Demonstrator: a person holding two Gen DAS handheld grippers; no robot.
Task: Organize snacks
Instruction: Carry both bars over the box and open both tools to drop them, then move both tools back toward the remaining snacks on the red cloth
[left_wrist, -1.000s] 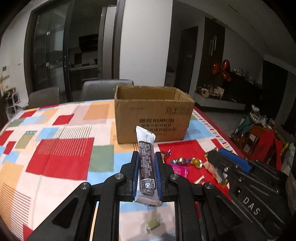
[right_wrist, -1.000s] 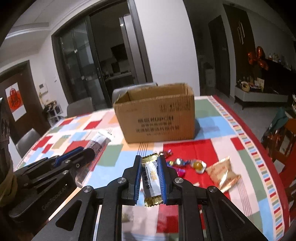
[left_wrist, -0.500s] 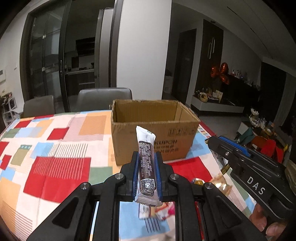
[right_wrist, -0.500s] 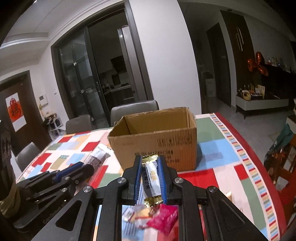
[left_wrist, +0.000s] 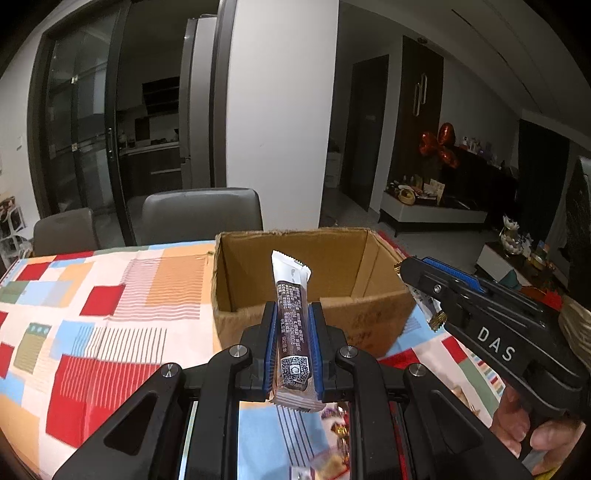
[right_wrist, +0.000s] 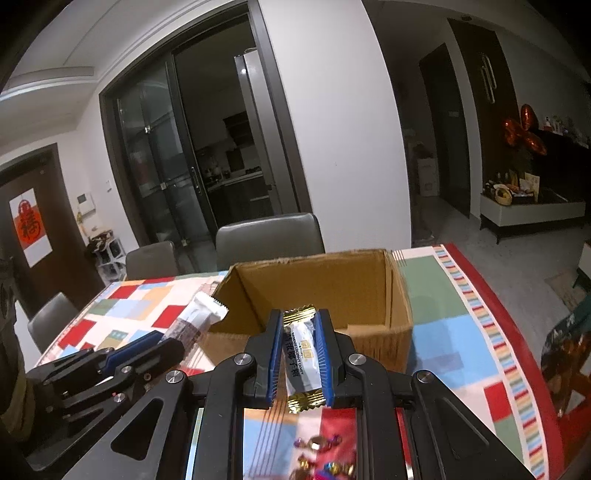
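Observation:
An open cardboard box stands on the patchwork tablecloth, its inside looking empty where I can see. My left gripper is shut on a long brown and white snack bar, held upright just before the box's near wall. My right gripper is shut on a small white candy bar with gold ends, also at the near wall. Each gripper shows in the other's view: the right gripper by the box's right corner, the left gripper with its snack bar at the left corner.
Loose wrapped candies lie on the tablecloth below both grippers. Grey chairs stand behind the table's far edge. The table's right edge drops off to the room floor.
Both grippers have travelled forward and a little up toward the box, each still clamping its snack. The box now looms close, its inside visible; the loose candies have slid below.

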